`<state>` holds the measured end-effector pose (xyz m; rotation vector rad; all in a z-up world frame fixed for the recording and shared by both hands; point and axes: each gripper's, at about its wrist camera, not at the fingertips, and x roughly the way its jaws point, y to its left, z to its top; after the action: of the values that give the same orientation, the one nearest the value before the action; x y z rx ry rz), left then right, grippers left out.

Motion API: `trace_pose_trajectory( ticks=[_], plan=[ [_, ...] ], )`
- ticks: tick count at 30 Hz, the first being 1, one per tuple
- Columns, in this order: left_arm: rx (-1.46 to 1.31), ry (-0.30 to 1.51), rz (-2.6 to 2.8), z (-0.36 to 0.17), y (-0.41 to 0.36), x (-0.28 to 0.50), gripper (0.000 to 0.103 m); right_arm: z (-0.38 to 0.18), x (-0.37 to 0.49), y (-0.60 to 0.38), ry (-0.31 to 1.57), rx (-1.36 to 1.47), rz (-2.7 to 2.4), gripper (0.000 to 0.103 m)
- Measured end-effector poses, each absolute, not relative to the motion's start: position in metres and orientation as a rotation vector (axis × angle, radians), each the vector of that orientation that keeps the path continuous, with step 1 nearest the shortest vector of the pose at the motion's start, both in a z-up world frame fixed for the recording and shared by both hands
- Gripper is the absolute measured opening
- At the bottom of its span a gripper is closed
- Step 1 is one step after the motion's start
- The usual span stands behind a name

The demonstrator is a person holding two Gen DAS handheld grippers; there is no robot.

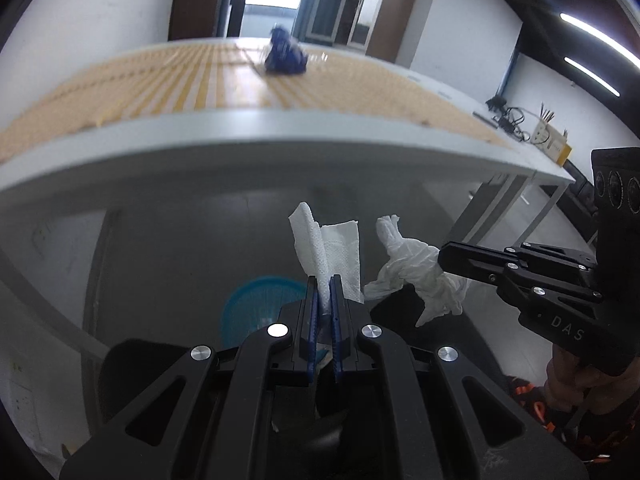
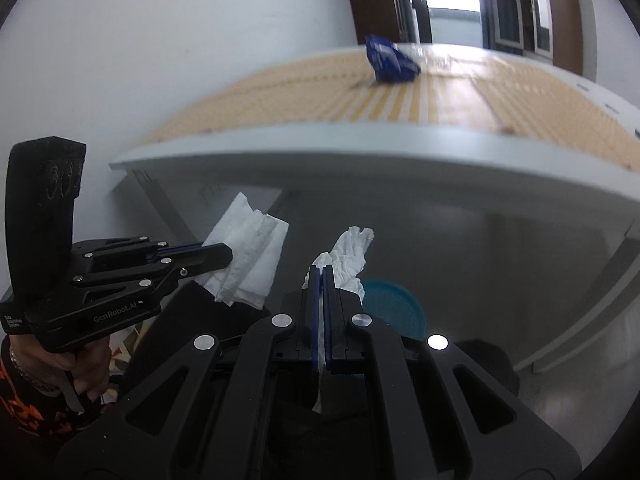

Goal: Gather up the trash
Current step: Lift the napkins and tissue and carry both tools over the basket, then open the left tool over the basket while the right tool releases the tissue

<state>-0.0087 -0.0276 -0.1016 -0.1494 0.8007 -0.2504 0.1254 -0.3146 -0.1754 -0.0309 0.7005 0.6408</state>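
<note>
My left gripper (image 1: 325, 280) is shut on a folded white paper towel (image 1: 326, 246) that stands up between its blue pads. From the right wrist view the same gripper (image 2: 224, 254) and its folded towel (image 2: 250, 256) show at left. My right gripper (image 2: 320, 270) is shut on a crumpled white tissue (image 2: 352, 258); in the left wrist view this gripper (image 1: 442, 258) and the crumpled tissue (image 1: 416, 270) sit to the right. Both hang below the table's front edge, above a blue bin (image 1: 250, 306) on the floor, seen again as the bin (image 2: 394, 308). A crumpled blue wrapper (image 1: 285, 54), (image 2: 390, 60) lies on the table's far side.
The white table edge (image 1: 260, 144) with a tan patterned mat (image 1: 192, 80) spans above both grippers. A box with sticks and cables (image 1: 548, 132) stands at the table's far right end. Table legs (image 1: 496, 216) stand behind. A hand (image 2: 86, 368) holds the left gripper's handle.
</note>
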Motion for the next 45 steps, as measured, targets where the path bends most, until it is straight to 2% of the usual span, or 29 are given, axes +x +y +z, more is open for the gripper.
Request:
trace_pose_trajectory(
  ticks=[11,21,36,45],
  plan=[
    [-0.214,1.008,-0.203,-0.22,-0.014,0.05,0.005,-0.282,0.199,-0.288,0.946,-0.057,0.564,0.001],
    [-0.372,1.11,-0.187,-0.298,0.014,0.111,0.005,-0.362,0.274,-0.276,1.154,0.008,0.52,0.001],
    [-0.386,1.316,-0.12,-0.375,0.015,0.192,0.005,-0.463,0.35,-0.255,1.37,0.067,0.413,0.001],
    [-0.382,1.394,-0.119,-0.404,0.013,0.213,0.006,-0.494,0.377,-0.253,1.463,0.104,0.375,0.004]
  ],
)
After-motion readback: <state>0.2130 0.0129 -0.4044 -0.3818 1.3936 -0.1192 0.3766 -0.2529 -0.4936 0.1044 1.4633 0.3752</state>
